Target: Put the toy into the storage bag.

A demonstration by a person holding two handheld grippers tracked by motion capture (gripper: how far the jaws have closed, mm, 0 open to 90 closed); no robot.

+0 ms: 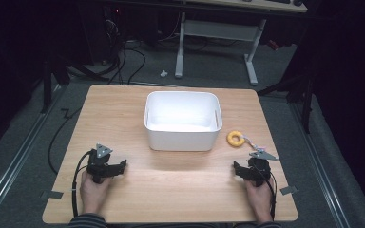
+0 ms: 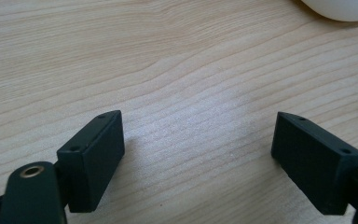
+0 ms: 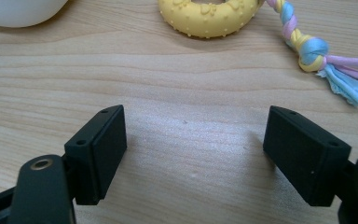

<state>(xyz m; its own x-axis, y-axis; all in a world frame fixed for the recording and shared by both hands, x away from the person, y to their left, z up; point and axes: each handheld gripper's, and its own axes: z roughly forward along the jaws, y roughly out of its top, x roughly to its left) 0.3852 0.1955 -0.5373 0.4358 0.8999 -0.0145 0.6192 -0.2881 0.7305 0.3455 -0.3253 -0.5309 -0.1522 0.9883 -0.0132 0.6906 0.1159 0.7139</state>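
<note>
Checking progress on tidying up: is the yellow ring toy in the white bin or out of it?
Out. The yellow ring toy lies on the table just right of the white bin.

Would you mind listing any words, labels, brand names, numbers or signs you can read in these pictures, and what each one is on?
None: no readable text shows anywhere.
The white bin, the yellow ring toy with its braided rope, the wooden table and the black pads of both grippers are all plain, without print or labels.
</note>
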